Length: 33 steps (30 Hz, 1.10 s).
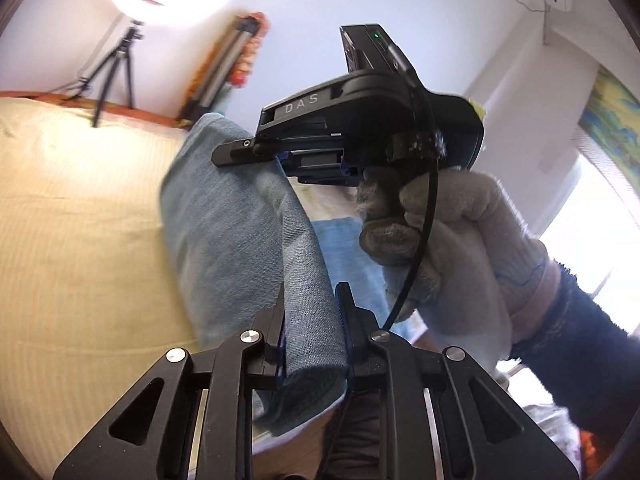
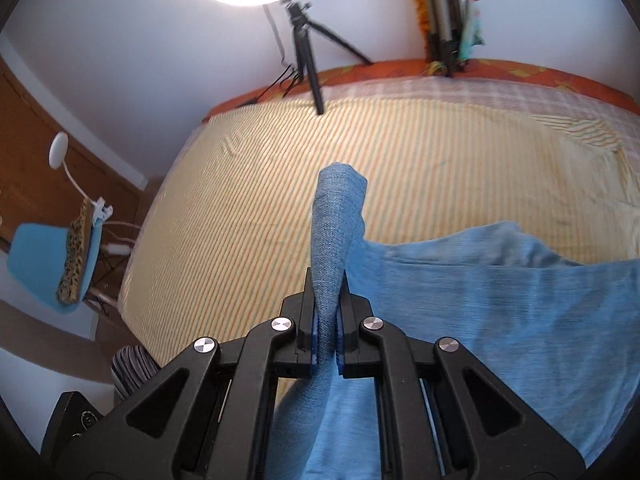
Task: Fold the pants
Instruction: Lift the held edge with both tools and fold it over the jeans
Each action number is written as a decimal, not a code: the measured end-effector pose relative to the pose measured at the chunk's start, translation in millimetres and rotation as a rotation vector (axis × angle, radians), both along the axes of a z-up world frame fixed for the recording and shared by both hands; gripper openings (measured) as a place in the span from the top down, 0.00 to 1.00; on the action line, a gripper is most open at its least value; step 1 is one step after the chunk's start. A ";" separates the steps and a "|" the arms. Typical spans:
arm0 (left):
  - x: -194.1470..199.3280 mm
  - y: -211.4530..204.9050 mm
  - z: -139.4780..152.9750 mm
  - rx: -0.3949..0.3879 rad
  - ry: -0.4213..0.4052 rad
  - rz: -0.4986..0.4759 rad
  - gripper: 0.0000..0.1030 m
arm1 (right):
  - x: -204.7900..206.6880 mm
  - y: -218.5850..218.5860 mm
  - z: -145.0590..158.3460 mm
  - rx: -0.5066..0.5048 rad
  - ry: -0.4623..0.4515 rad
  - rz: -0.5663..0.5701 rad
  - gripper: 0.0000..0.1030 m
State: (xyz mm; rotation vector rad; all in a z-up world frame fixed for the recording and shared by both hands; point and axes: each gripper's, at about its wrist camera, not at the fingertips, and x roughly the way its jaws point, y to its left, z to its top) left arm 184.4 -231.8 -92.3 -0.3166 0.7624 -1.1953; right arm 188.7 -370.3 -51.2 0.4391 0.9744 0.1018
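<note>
The pants (image 1: 232,236) are light blue denim, held up above a yellow striped bed (image 1: 72,216). My left gripper (image 1: 312,312) is shut on a thick fold of the denim. My right gripper (image 2: 329,296) is shut on another fold of the pants (image 2: 480,312), whose edge stands up between the fingers. In the left wrist view the right gripper (image 1: 256,152) shows from the side, held by a gloved hand (image 1: 452,240), with the cloth stretched between the two grippers. The rest of the pants hangs down to the right over the bed (image 2: 260,184).
A ring light on a black tripod (image 2: 308,48) stands at the far edge of the bed. A wooden wardrobe and a blue chair (image 2: 44,264) with a leopard-print cloth are on the left. A window (image 1: 592,216) is on the right.
</note>
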 end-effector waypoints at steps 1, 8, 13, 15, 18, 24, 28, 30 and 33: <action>-2.8 -7.9 2.6 -0.009 0.004 -0.022 0.83 | -4.3 -8.6 2.8 -0.004 -0.009 -0.011 0.93; -9.4 -61.1 13.7 -0.022 -0.007 -0.133 0.83 | -37.8 -66.0 17.7 -0.024 -0.051 -0.085 0.93; -13.8 -97.8 20.1 -0.032 -0.007 -0.202 0.83 | -58.5 -103.8 27.4 -0.062 -0.073 -0.116 0.93; -13.4 -114.3 21.2 -0.030 -0.007 -0.225 0.83 | -66.0 -119.1 27.5 -0.069 -0.071 -0.143 0.93; -14.2 -138.8 21.2 -0.025 -0.018 -0.268 0.84 | -79.5 -143.3 25.1 -0.066 -0.077 -0.181 0.94; -26.7 -173.2 18.5 0.007 -0.034 -0.335 0.84 | -108.2 -184.7 15.2 -0.066 -0.083 -0.266 0.94; -30.7 -197.8 20.3 0.023 -0.043 -0.376 0.84 | -128.2 -213.5 9.7 -0.055 -0.087 -0.319 0.94; -33.8 -206.8 21.2 0.032 -0.048 -0.387 0.84 | -137.0 -227.1 5.5 -0.058 -0.091 -0.340 0.94; -39.0 -221.5 19.2 0.054 -0.047 -0.406 0.84 | -145.4 -239.1 -1.3 -0.079 -0.091 -0.357 0.94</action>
